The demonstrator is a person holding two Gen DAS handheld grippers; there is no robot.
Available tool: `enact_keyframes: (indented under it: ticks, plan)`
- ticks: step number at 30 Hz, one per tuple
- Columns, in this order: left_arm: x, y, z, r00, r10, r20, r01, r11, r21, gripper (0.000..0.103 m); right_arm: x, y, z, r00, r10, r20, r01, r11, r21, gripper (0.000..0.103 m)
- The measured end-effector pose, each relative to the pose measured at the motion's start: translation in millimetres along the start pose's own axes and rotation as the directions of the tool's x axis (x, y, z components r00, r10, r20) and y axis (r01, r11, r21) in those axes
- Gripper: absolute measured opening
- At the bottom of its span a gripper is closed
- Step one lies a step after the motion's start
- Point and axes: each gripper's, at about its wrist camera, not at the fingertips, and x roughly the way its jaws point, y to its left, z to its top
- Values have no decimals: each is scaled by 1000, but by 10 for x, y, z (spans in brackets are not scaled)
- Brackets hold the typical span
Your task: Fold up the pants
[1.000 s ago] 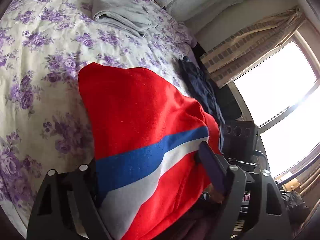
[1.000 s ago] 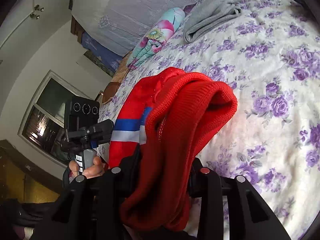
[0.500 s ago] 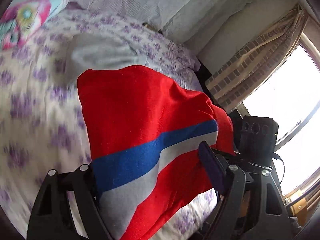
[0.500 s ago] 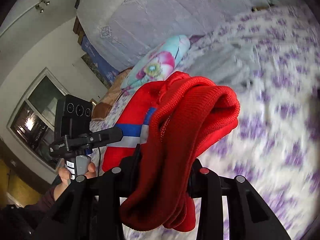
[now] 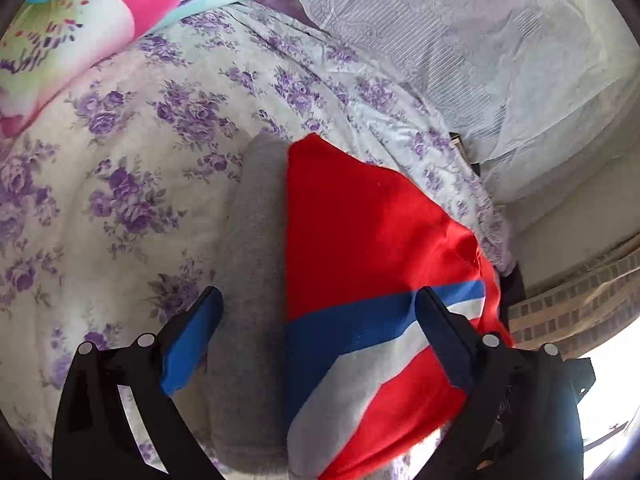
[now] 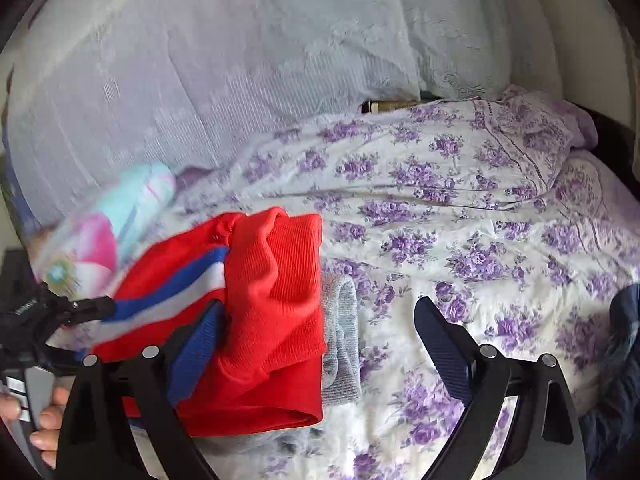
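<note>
The folded red pants (image 5: 372,240) with a blue and white stripe lie on top of a folded grey garment (image 5: 256,248) on the floral bed. My left gripper (image 5: 316,332) is open and its jaws stand apart over both garments. In the right wrist view the red pants (image 6: 264,304) rest on the grey garment (image 6: 342,336). My right gripper (image 6: 316,340) is open, with its left finger (image 6: 196,352) against the pants' edge. The left gripper's finger (image 6: 92,306) and the hand holding it show at the left there.
The bed has a purple-flowered sheet (image 6: 460,216). A bright floral pillow (image 5: 80,20) lies at the head, next to a pale lace-covered headboard (image 6: 240,60). A dark blue garment (image 6: 624,360) lies at the right edge. A curtain (image 5: 580,296) hangs at the right.
Both grippers carried the red pants across the bed onto the grey garment, set them down and opened. The pants now lie free.
</note>
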Motion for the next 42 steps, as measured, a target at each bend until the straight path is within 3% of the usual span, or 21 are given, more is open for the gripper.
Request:
enact_keyframes:
  ticks: [2, 5, 7, 11, 13, 15, 19, 21, 22, 25, 28, 29, 32, 34, 36, 38, 39, 42]
  plan:
    - [-316, 8, -106, 999, -10, 40, 9, 999, 36, 95, -407, -152, -53, 997, 39, 67, -41, 999, 26, 99]
    - [-828, -56, -445, 996, 22, 88, -30, 996, 87, 97, -917, -271, -243, 992, 120, 49, -123, 991, 49, 99]
    - [-1164, -178, -795, 990, 92, 106, -107, 985, 138, 97, -1347, -269, -404, 987, 158, 5, -158, 987, 4, 99]
    - [-1898, -469, -1602, 975, 134, 180, -177, 952, 249, 98, -2332, -173, -871, 979, 202, -6, -202, 973, -114, 99]
    - [-2399, -630, -1982, 974, 42, 221, -106, 952, 287, 98, -2838, -137, -1032, 974, 224, 4, -222, 965, -138, 99]
    - [-2924, -879, -2304, 957, -23, 290, -83, 934, 348, 98, -3375, -127, -1095, 958, 282, 50, -271, 950, -156, 99]
    - [-3860, -1593, -2880, 901, -133, 412, -122, 834, 537, 98, -4439, -138, -1059, 903, 361, 234, -312, 924, -221, 99]
    - [-4111, -1770, -3110, 902, -178, 394, -95, 807, 583, 98, -4802, -118, -1067, 882, 386, 269, -319, 911, -260, 99]
    - [-4130, -1801, -3190, 908, -180, 379, -83, 809, 583, 98, -4893, -100, -1094, 881, 387, 274, -313, 908, -279, 99]
    - [-3830, -1651, -3476, 916, -76, 394, -162, 828, 536, 98, -4863, 12, -1302, 912, 325, 249, -235, 914, -330, 99]
    - [-3122, -1225, -3669, 928, 126, 351, -299, 814, 499, 98, -4474, 87, -1665, 958, 164, 234, -86, 946, -312, 99]
    - [-2917, -1033, -3739, 921, 176, 349, -337, 811, 478, 98, -4321, 89, -1822, 965, 124, 231, -52, 955, -294, 99]
    - [-2544, -567, -3902, 872, 295, 392, -447, 806, 388, 98, -3838, 44, -2302, 981, 26, 190, 8, 984, -178, 99]
    - [-2460, -380, -3974, 868, 325, 375, -461, 810, 364, 98, -3554, 10, -2509, 994, 47, 96, -35, 991, -126, 99]
    - [-2458, -314, -4002, 844, 368, 390, -508, 783, 359, 98, -3407, 70, -2617, 999, 31, 39, -25, 989, -144, 99]
    - [-2500, -304, -4012, 816, 382, 434, -546, 757, 360, 98, -3422, 165, -2655, 998, 4, 69, 9, 982, -189, 99]
    - [-2524, -304, -4014, 810, 379, 448, -552, 752, 361, 98, -3449, 203, -2651, 996, 1, 94, 18, 979, -203, 99]
    - [-2575, -342, -4006, 811, 368, 455, -546, 755, 363, 98, -3571, 264, -2645, 988, 15, 154, 19, 975, -219, 99]
